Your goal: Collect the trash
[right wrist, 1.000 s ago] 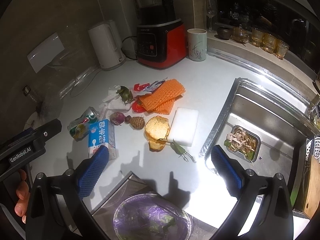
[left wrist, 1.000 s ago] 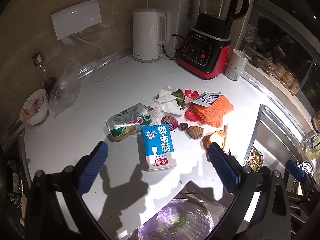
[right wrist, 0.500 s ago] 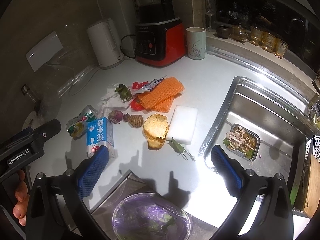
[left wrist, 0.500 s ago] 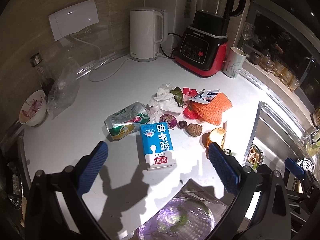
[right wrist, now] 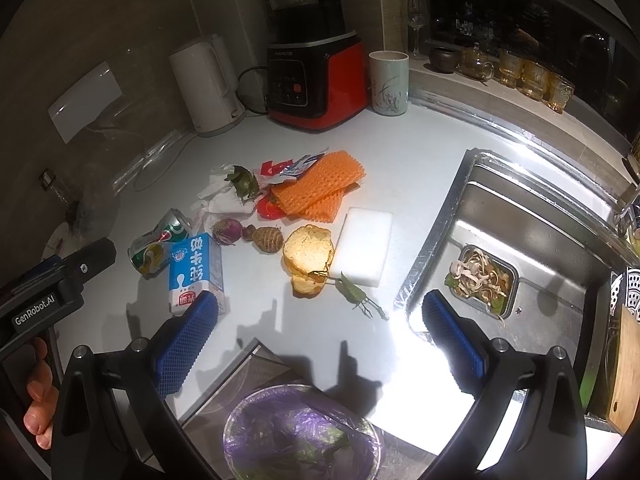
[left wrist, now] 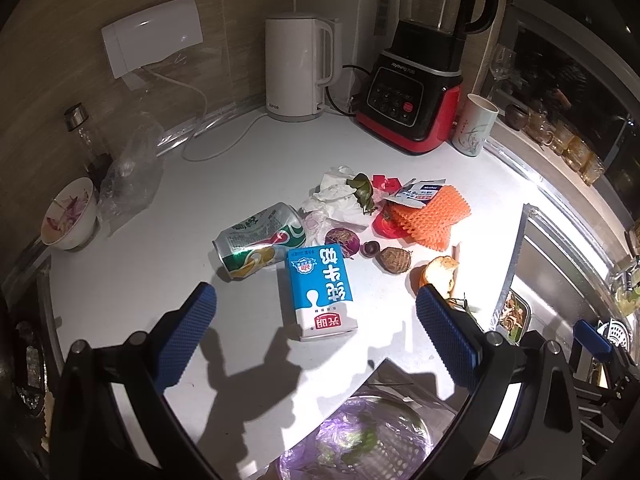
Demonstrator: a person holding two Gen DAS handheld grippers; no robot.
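Fingers (left wrist: 316, 334) spread, empty; milk carton (left wrist: 321, 290) between and ahead, soda can (left wrist: 260, 240), peel, tissue uncollected on desk (left wrist: 132, 276).

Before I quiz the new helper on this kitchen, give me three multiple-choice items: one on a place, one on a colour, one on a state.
1. Where is the metal food box?
A. in the sink
B. on the kettle
C. beside the can

2. What colour is the foam net?
A. green
B. orange
C. black

3. How does the milk carton sit?
A. upright
B. held in a gripper
C. lying flat

Answers: 1 A, it rests in the sink. 2 B, the mesh is orange. 3 C, its face points up, and the left gripper is open and empty.
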